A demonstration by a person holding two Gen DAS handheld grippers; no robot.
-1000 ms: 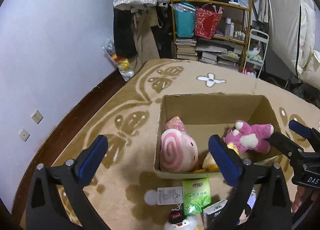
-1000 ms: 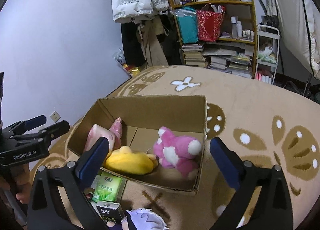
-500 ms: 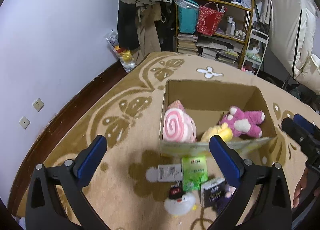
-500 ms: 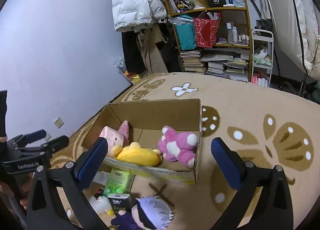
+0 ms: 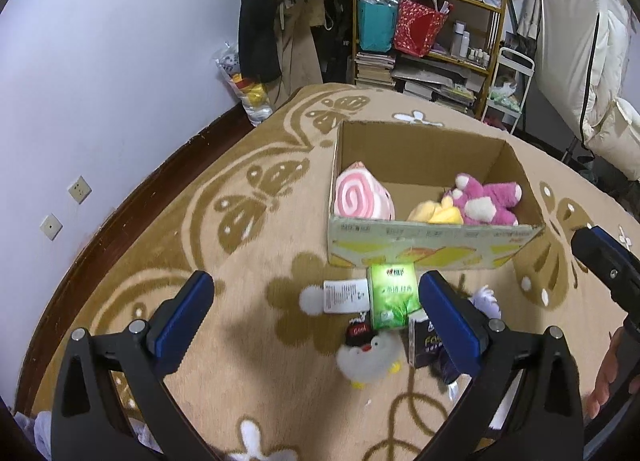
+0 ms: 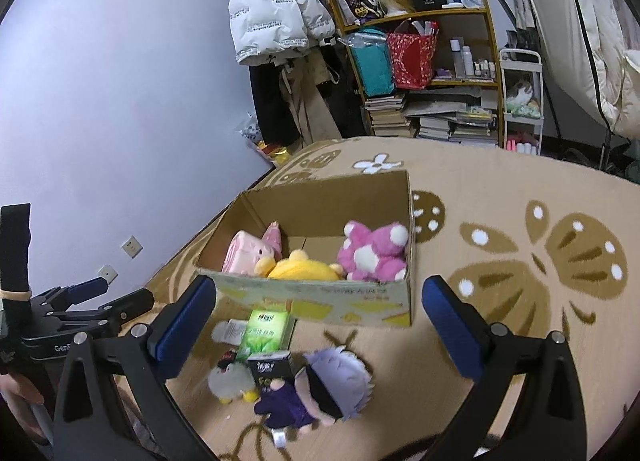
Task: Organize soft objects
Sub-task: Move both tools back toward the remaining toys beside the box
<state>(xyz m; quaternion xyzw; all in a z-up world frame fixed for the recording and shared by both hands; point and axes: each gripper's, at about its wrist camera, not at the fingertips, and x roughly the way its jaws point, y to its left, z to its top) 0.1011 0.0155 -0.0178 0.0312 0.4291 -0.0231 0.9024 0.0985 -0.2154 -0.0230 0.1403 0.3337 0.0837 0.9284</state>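
An open cardboard box [image 5: 432,249] [image 6: 320,299] sits on the carpet. Inside lie a pink swirl plush [image 5: 360,199] [image 6: 244,255], a yellow plush [image 5: 436,215] [image 6: 302,271] and a magenta bear [image 5: 486,203] [image 6: 374,251]. In front of the box lie a green tissue pack [image 5: 394,297] [image 6: 266,331], a white chick plush [image 5: 370,357] [image 6: 232,383], a dark small box [image 5: 426,343] [image 6: 270,373] and a purple-haired doll [image 6: 320,389]. My left gripper [image 5: 314,321] hangs open above the tissue pack and chick. My right gripper [image 6: 318,325] is open above the doll, holding nothing.
A white paper tag [image 5: 346,295] lies by the tissue pack. A purple wall with sockets [image 5: 80,189] runs along the left. A cluttered shelf [image 5: 424,33] and hanging coats [image 6: 276,13] stand behind the carpet. White bedding [image 5: 608,101] is at the right.
Both grippers have pulled back and risen away from the box, so the items on the carpet in front of it have come into view. Both stay open.
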